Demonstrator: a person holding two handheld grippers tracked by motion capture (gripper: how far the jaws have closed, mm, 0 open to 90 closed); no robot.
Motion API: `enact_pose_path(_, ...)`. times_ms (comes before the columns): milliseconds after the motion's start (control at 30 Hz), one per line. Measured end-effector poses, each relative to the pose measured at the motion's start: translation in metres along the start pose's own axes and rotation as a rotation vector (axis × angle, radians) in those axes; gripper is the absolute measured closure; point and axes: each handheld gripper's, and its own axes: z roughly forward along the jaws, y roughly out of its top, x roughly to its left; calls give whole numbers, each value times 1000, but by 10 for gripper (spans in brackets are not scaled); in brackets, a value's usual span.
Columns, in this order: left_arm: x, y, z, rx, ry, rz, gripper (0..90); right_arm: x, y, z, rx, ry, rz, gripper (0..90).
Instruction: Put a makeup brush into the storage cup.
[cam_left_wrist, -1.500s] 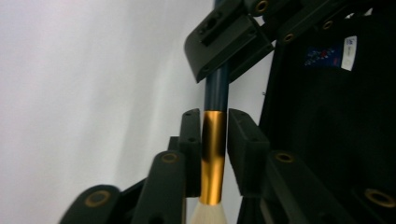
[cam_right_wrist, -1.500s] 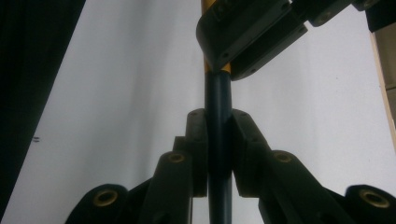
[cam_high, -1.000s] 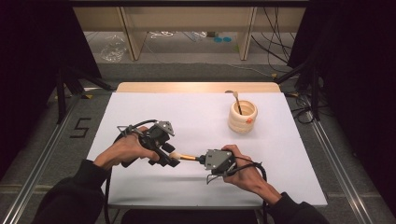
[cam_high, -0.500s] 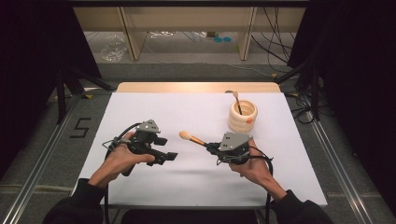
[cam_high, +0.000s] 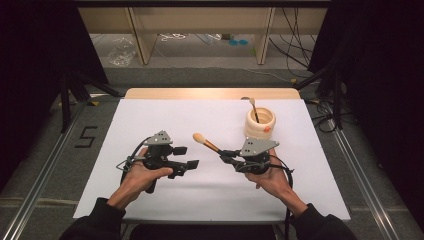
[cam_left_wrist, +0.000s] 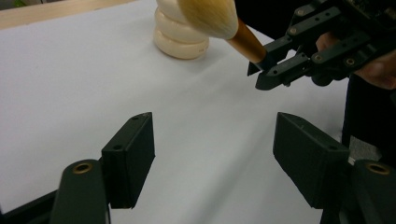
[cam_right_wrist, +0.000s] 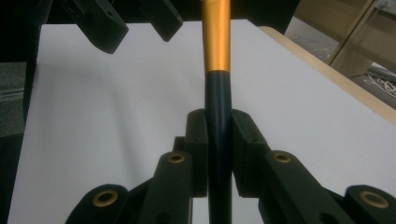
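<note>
A makeup brush (cam_high: 206, 142) with a tan head, gold ferrule (cam_right_wrist: 215, 37) and dark handle points up and left over the white table (cam_high: 150, 115). My right gripper (cam_high: 223, 154) is shut on the brush's dark handle; the right gripper view shows the pads (cam_right_wrist: 198, 135) pressing it from both sides. My left gripper (cam_high: 187, 156) sits to the brush's left, apart from it. Its jaws have just been opening and stand open (cam_left_wrist: 215, 123) with nothing between them. A cream ribbed holder (cam_high: 260, 122) stands at the back right with another brush (cam_high: 253, 107) in it.
A wooden strip (cam_high: 210, 93) runs along the table's far edge, with shelf legs and cables on the floor beyond. A "5" mark (cam_high: 86, 136) is on the floor at left. Metal rails flank the table.
The left gripper has let go of the brush and drawn away to the left. The right gripper has carried the brush rightward, nearer the holder.
</note>
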Motion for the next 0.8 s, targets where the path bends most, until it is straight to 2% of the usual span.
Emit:
enact_pose_path(133, -3, 0, 5, -40, -10, -18, 315, 2, 0, 1, -10, 16, 17, 788)
enact_pose_path(300, -7, -1, 13, -47, -45, -29, 342, 5, 0, 3, -10, 29, 13, 789)
enact_pose_path(400, -8, -1, 16, -51, -44, -26, 358, 6, 0, 4, -12, 37, 16, 788)
enact_pose_path(567, -7, 0, 19, -73, -58, -55, 383, 7, 0, 6, -14, 48, 18, 788)
enact_pose_path(700, -8, 1, 20, -86, -71, -59, 405, 9, 1, 7, -18, 55, 27, 788)
enact_pose_path(800, -9, 1, 22, -79, -70, -50, 416, 11, 1, 9, -20, 67, 34, 788)
